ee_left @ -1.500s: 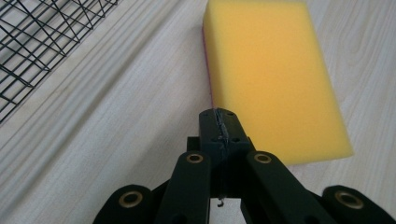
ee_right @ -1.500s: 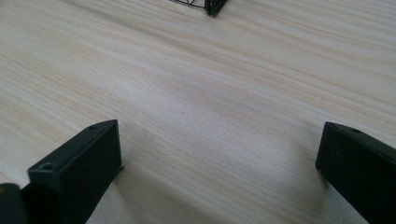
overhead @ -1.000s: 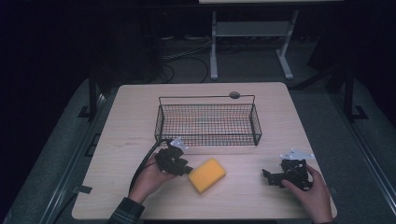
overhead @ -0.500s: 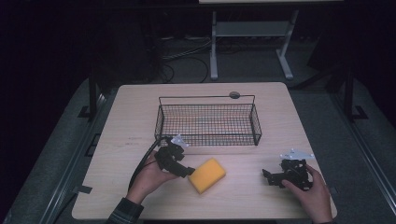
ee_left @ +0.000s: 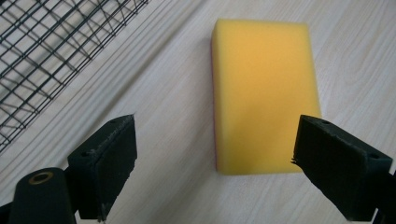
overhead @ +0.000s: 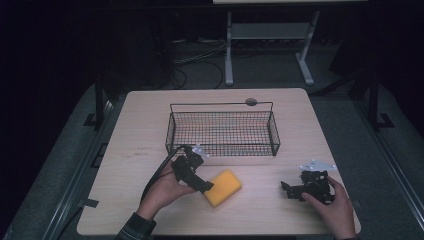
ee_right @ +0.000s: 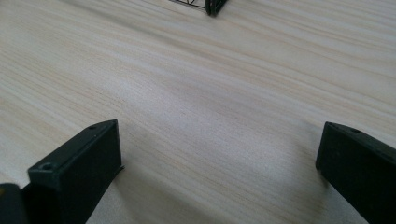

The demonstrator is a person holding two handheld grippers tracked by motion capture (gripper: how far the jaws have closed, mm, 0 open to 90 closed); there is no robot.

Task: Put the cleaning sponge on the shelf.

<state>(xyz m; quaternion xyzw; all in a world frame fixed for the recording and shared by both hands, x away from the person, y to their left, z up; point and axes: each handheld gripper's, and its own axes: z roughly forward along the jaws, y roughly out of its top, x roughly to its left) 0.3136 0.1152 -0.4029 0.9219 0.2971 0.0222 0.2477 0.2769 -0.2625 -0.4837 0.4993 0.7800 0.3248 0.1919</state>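
The left gripper (overhead: 206,186) hangs just over the near end of the yellow sponge (overhead: 224,187); its jaws have just been opening and now stand wide, touching nothing. The sponge lies flat on the table (overhead: 140,140), with bare wood around it. The right gripper (overhead: 286,187) rests open, well apart. Beyond stands the wire basket (overhead: 222,133).

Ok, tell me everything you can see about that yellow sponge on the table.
The yellow sponge is a flat rectangular block of soft-looking foam, plain yellow on top, with a thin pinkish layer showing along one long edge. It lies flat on the light wooden table, in front of the wire basket and apart from it. The left gripper hangs over its near end with fingers spread wide, having just opened; neither pad presses on it.
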